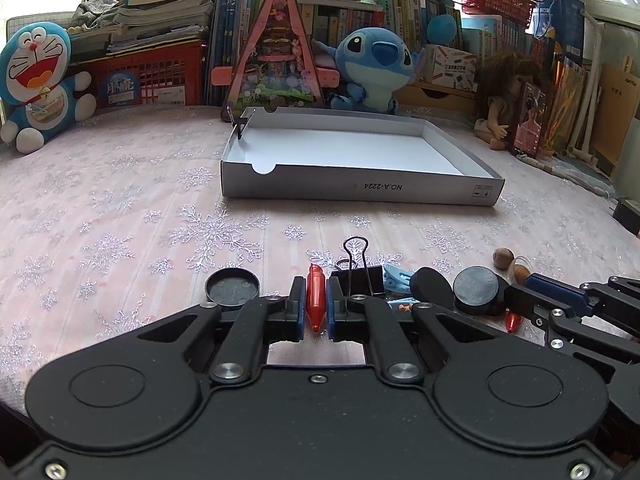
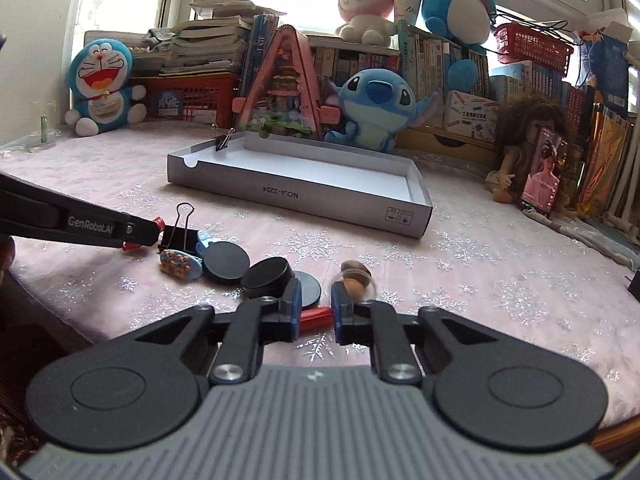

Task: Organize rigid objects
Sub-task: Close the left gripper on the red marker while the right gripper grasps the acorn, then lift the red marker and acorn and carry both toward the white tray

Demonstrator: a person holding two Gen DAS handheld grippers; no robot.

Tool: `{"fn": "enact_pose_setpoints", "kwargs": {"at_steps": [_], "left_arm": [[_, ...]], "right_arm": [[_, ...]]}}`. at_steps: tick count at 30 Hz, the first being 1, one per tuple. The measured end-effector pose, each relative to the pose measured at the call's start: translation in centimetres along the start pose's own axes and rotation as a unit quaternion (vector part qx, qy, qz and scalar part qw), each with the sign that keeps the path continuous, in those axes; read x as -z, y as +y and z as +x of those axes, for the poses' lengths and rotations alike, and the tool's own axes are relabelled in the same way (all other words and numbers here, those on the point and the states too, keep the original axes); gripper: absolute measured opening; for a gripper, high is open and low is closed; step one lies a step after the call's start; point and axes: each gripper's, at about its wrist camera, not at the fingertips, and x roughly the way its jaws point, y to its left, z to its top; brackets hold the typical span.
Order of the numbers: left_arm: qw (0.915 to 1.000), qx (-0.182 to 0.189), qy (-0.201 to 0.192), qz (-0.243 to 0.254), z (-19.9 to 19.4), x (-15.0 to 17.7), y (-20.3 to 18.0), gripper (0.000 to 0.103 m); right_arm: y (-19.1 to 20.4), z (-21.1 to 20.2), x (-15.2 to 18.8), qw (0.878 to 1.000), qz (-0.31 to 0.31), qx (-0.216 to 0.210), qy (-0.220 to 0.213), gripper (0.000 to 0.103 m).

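Note:
My left gripper [image 1: 315,300] is shut on a red pen-like piece [image 1: 315,298], just above the pink cloth; it also shows from the side in the right wrist view [image 2: 154,232]. A large black binder clip [image 1: 358,276] lies right beside it. Black round discs [image 1: 476,290] and a blue clip [image 1: 394,276] lie to the right. My right gripper [image 2: 314,308] stands open over a second red piece [image 2: 314,316], near black discs [image 2: 266,274] and brown acorn-like beads [image 2: 354,282]. An open grey box [image 1: 352,190] with a small binder clip [image 1: 239,124] on its far corner sits ahead.
A black round lid [image 1: 232,286] lies left of my left gripper. Plush toys [image 1: 38,76], a pink triangular toy house [image 1: 276,60], a doll [image 1: 508,100], red baskets and books line the back. A cable [image 2: 580,232] lies at the right.

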Motion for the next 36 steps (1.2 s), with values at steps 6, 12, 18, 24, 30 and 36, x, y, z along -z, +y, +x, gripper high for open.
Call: {"fn": "enact_pose_setpoints", "kwargs": {"at_steps": [6, 12, 18, 24, 30, 36], "left_arm": [[1.0000, 0.000, 0.000, 0.001, 0.0, 0.1, 0.0, 0.009], [1.0000, 0.001, 0.001, 0.002, 0.0, 0.0, 0.0, 0.009], [1.0000, 0.001, 0.002, 0.003, 0.1, 0.1, 0.0, 0.009], [1.0000, 0.001, 0.002, 0.003, 0.1, 0.1, 0.0, 0.009], [1.0000, 0.000, 0.004, 0.003, 0.3, 0.0, -0.2, 0.009], [1.0000, 0.000, 0.004, 0.003, 0.3, 0.0, -0.3, 0.009]], "right_arm": [[-1.3, 0.8, 0.0, 0.999, 0.030, 0.042, 0.005, 0.032], [-1.9, 1.7, -0.1, 0.998, 0.031, 0.059, 0.008, 0.037], [-4.5, 2.7, -0.5, 0.994, 0.076, 0.070, 0.014, 0.037], [-7.9, 3.6, -0.9, 0.986, 0.142, 0.083, 0.017, 0.037], [-10.3, 3.9, -0.5, 0.979, 0.182, 0.090, 0.024, 0.038], [-12.5, 4.4, 0.3, 0.966, 0.244, 0.078, 0.038, 0.021]]}}
